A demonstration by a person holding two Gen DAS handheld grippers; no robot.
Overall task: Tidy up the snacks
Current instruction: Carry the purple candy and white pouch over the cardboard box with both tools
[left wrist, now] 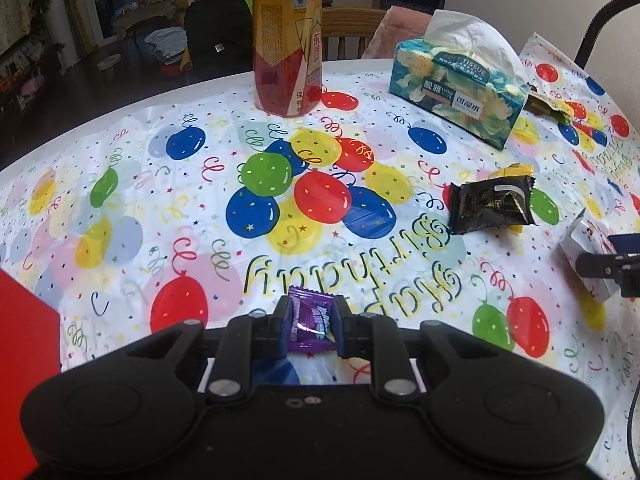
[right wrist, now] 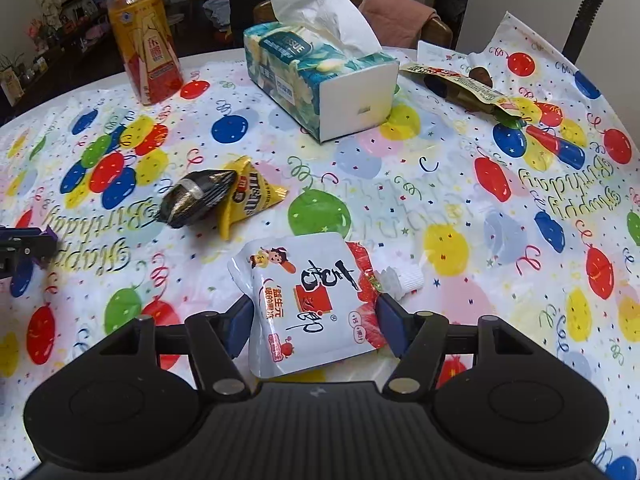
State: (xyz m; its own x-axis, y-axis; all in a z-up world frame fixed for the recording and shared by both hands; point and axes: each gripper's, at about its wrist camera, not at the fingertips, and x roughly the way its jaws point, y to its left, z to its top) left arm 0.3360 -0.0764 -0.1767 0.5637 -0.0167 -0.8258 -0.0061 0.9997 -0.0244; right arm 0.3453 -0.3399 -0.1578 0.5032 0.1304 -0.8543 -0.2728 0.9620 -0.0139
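My left gripper (left wrist: pixel 311 322) is shut on a small purple candy wrapper (left wrist: pixel 310 326), held just above the balloon tablecloth (left wrist: pixel 120 208). A white jelly pouch (right wrist: pixel 306 300) with a ribbed cap is clamped between the blue pads of my right gripper (right wrist: pixel 316 320), which is shut on it. A black snack packet (right wrist: pixel 198 198) lies on top of a yellow M&M's bag (right wrist: pixel 250 196) left of centre in the right wrist view. In the left wrist view that black snack packet (left wrist: pixel 492 204) lies at right, and the pouch (left wrist: pixel 588 256) shows at the far right edge.
A tall orange drink bottle (left wrist: pixel 288 36) stands at the back. A teal tissue box (left wrist: pixel 456 88) sits to its right, with a brown-green wrapper (right wrist: pixel 460 84) beyond it. A red box (left wrist: pixel 24 344) is at the left edge. Wooden chairs stand behind the table.
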